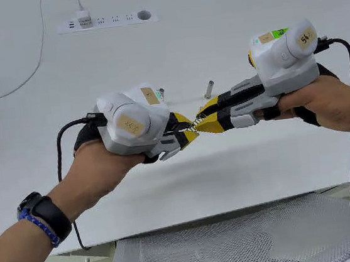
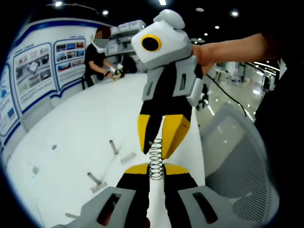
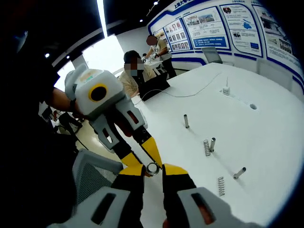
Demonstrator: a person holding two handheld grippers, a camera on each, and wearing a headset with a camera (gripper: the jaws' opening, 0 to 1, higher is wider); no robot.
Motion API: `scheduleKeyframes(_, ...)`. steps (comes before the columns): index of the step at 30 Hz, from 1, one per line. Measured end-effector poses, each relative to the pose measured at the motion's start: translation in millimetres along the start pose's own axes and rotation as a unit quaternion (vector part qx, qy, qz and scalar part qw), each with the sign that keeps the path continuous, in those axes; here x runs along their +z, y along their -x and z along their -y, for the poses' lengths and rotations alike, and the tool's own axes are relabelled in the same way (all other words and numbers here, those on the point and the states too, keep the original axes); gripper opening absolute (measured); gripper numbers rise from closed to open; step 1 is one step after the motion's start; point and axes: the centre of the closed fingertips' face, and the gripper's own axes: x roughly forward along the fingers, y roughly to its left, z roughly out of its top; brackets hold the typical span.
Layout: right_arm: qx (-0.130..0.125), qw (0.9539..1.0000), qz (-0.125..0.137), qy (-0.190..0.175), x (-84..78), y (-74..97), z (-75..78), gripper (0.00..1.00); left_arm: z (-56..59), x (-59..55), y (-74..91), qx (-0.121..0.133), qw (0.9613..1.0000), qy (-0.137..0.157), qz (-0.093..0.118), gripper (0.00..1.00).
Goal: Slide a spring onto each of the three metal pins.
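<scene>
A small steel spring (image 1: 194, 125) hangs in the air between the two gripper tips, above the white table (image 1: 241, 155). My left gripper (image 1: 187, 129) is shut on one end of the spring (image 2: 156, 159), and my right gripper (image 1: 204, 120) is shut on the other end, seen end-on as a ring (image 3: 152, 167). Two metal pins (image 1: 160, 93) (image 1: 209, 89) stand upright behind the grippers. In the right gripper view two pins (image 3: 186, 121) (image 3: 212, 144) stand and a third (image 3: 240, 173) lies flat. Loose springs (image 3: 206, 147) (image 3: 221, 185) rest beside them.
A power strip (image 1: 105, 20) with a plugged charger lies at the table's far side, and a cable (image 1: 40, 54) trails left from it. A mesh chair (image 1: 238, 244) sits below the near table edge. People work at a far table (image 3: 142, 71).
</scene>
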Motion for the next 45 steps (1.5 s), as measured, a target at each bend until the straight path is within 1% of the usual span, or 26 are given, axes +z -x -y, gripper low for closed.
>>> scheduleKeyframes(3, 0.006, 0.9996, -0.020, 0.019, -3.3, -0.8, -1.8, 0.16, 2.6, 1.2, -0.1, -0.003, 1.0000, -0.003, 0.001, 0.10)
scheduleKeyframes(6, 0.009, 0.9991, -0.032, 0.028, -7.0, -2.6, -2.3, 0.16, 4.2, 2.1, -0.2, -0.006, 1.0000, -0.007, 0.002, 0.10)
scheduleKeyframes(12, 0.014, 0.9989, -0.034, 0.028, -9.9, -4.0, -3.4, 0.15, 6.2, 0.6, -0.7, -0.009, 0.9998, -0.016, -0.004, 0.10)
scheduleKeyframes(18, 0.030, 0.9981, -0.042, 0.035, -13.8, -5.6, -10.4, 0.13, 12.2, -2.2, -1.1, -0.023, 0.9990, -0.036, -0.010, 0.10)
scheduleKeyframes(23, 0.038, 0.9972, -0.049, 0.042, -16.5, -8.0, -14.4, 0.12, 17.0, -4.7, -0.7, -0.037, 0.9983, -0.044, -0.012, 0.10)
scheduleKeyframes(26, 0.038, 0.9967, -0.053, 0.047, -18.0, -10.7, -14.9, 0.12, 17.9, -7.1, 0.0, -0.041, 0.9983, -0.039, -0.012, 0.10)
scheduleKeyframes(30, 0.033, 0.9967, -0.052, 0.053, -16.8, -16.1, -12.4, 0.12, 13.5, -12.3, 1.3, -0.034, 0.9992, -0.021, -0.007, 0.10)
scheduleKeyframes(33, 0.034, 0.9967, -0.052, 0.053, -15.1, -21.5, -11.7, 0.12, 11.3, -16.4, 4.1, -0.029, 0.9996, 0.001, -0.002, 0.10)
scheduleKeyframes(37, 0.035, 0.9963, -0.051, 0.059, -13.1, -29.8, -12.3, 0.12, 8.7, -22.6, 9.2, -0.021, 0.9997, 0.014, 0.001, 0.10)
scheduleKeyframes(44, 0.040, 0.9961, -0.051, 0.061, -9.6, -41.6, -13.3, 0.12, 4.4, -32.6, 16.0, -0.010, 0.9995, 0.029, 0.004, 0.11)
scheduleKeyframes(45, 0.042, 0.9959, -0.052, 0.061, -9.1, -43.2, -13.6, 0.12, 4.1, -33.9, 17.1, -0.009, 0.9993, 0.035, 0.006, 0.11)
